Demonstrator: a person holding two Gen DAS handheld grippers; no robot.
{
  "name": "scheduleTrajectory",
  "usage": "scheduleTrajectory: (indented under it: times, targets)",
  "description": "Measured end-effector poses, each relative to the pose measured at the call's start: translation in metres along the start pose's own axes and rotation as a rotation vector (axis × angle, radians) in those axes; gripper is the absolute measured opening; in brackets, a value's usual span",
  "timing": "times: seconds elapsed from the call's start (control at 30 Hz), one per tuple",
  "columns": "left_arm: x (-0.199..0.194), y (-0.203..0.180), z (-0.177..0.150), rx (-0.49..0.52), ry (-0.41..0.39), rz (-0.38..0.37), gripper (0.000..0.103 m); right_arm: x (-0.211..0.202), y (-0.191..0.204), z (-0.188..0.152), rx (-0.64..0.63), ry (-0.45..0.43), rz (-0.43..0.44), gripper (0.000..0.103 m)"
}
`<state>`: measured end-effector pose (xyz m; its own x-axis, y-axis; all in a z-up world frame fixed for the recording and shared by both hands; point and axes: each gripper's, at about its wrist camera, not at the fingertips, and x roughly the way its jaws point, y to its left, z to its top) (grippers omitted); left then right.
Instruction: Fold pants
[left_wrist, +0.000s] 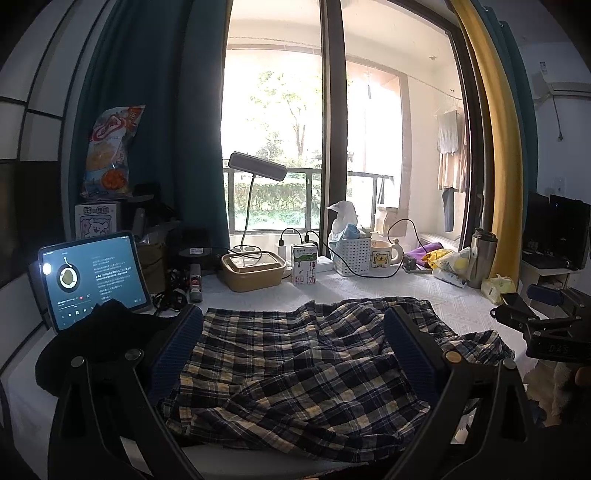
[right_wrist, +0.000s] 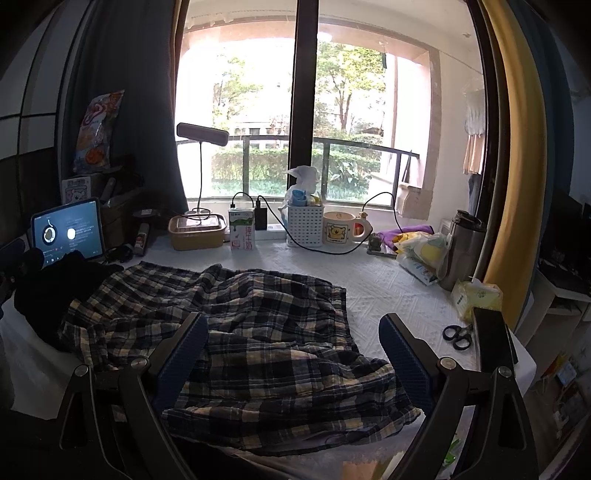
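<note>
Both tools, left (left_wrist: 291, 354) and right (right_wrist: 293, 354), hover spread wide, apparently just above rumpled pants (right_wrist: 236, 332).

Navy-and-yellow plaid pants (left_wrist: 295, 362)

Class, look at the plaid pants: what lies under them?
The plaid pants lie crumpled on a white textured table cover, their left end beside a black garment. Anything beneath the folds is hidden.

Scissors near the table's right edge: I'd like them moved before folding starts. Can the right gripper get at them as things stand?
Probably yes. The scissors lie flat on bare tablecloth, just right of the right gripper, whose jaws are open and empty. The pants stop short of them, so nothing covers them.
</note>
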<state>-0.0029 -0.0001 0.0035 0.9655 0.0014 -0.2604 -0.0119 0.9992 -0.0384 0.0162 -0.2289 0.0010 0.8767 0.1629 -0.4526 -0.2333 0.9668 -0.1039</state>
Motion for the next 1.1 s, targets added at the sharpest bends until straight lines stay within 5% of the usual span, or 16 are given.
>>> scheduleTrajectory:
  times: [1.1]
  targets:
    - [-0.0008,0.0018,0.0026,0.0,-0.001,0.003,0.097,0.0009,0.0029,0.002,-0.002,-0.001,0.01,0.095]
